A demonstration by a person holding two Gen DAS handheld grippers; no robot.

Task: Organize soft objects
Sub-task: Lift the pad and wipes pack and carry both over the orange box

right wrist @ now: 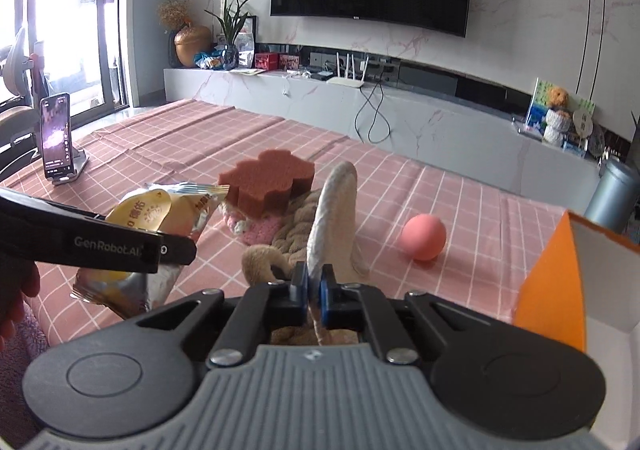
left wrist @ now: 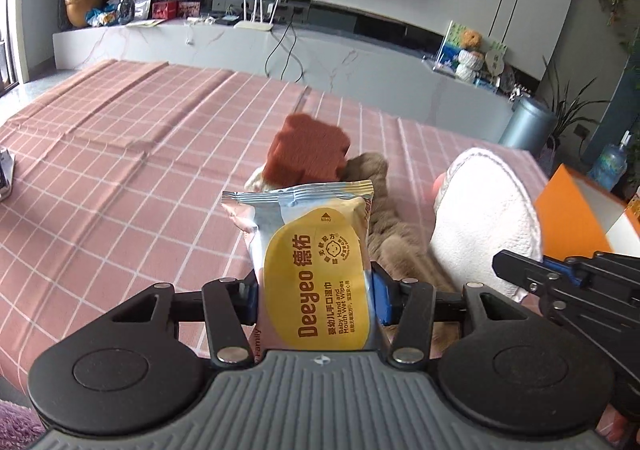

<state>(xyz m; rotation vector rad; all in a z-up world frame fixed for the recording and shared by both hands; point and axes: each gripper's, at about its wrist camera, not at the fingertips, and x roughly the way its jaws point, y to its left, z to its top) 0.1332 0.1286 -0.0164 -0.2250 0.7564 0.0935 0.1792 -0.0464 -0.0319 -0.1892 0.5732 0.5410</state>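
My left gripper (left wrist: 314, 298) is shut on a pack of baby wet wipes (left wrist: 316, 262), silver with a yellow label, which stands up between the blue pads above the pink checked tablecloth (left wrist: 120, 169). My right gripper (right wrist: 314, 282) is shut on the edge of a white fluffy pad (right wrist: 336, 209), which hangs upright from it. Behind both lies a heap: a brown sponge (right wrist: 268, 181) on a pink knitted piece (right wrist: 260, 232) and a beige plush cloth (left wrist: 384, 226). A pink ball (right wrist: 424, 236) rests to the right of the heap.
An orange and white box (right wrist: 560, 290) stands open at the right edge of the table. A phone on a stand (right wrist: 56, 137) is at the far left. A low marble TV bench (right wrist: 400, 113) runs behind the table.
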